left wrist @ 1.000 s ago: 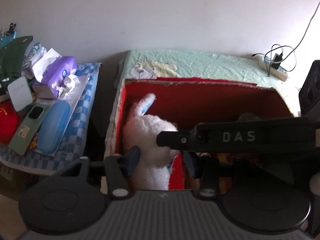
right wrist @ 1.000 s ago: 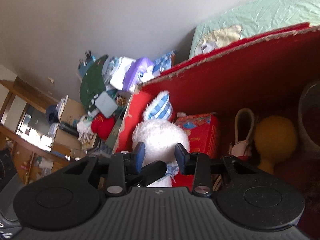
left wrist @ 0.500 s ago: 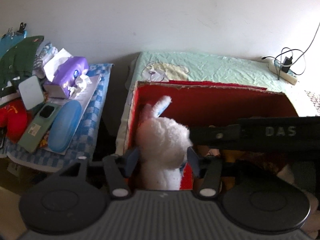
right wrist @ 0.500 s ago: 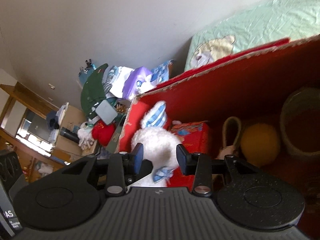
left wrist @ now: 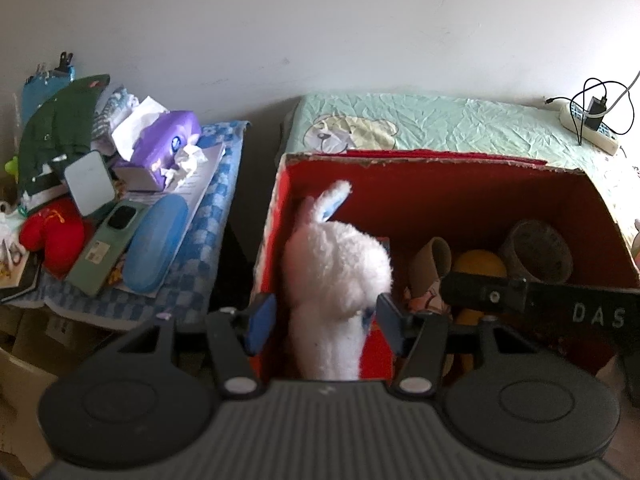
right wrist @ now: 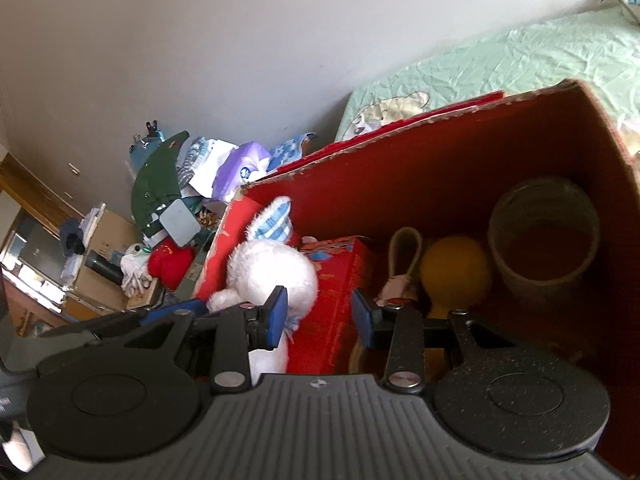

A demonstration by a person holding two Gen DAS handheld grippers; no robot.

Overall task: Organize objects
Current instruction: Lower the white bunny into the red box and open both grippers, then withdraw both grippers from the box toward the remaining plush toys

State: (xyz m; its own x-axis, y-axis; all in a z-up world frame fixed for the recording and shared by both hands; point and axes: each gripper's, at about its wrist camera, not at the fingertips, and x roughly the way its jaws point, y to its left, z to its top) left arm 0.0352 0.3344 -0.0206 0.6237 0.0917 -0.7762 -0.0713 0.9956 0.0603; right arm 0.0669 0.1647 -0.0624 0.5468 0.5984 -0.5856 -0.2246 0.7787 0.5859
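Since a second ago the left gripper [left wrist: 326,322] has let go of the white plush rabbit [left wrist: 340,280]: its jaws have just been opening, and the rabbit now stands between them, with a gap showing on the left and the right pad just at the fur. Over the same second the right gripper [right wrist: 318,316] has drawn back from the rabbit toward the middle of the box, so its black finger no longer crosses in front of the toy in the left wrist view. Its jaws stand narrowly apart with nothing between them; the red packet [right wrist: 336,288] lies behind that gap, not in it.

So the rabbit is where it belongs, I judge: upright in the left end of the red box [left wrist: 460,168], one ear pointing up against the back wall, its body leaning on the left wall. Beside it in the box sit the red packet, a small pink pouch with a loop handle [right wrist: 404,264], a yellow ball-shaped thing [right wrist: 456,272] and a brown cup [right wrist: 544,232].

That step looks done. What is left, as far as the views show, is the heap on the blue checked cloth [left wrist: 192,280] to the left of the box: a purple tissue pack [left wrist: 168,140], a blue case [left wrist: 156,240], a phone [left wrist: 108,248], a red soft toy [left wrist: 52,236] and a green cloth [left wrist: 60,120]. Whether these also go into the box I cannot tell.
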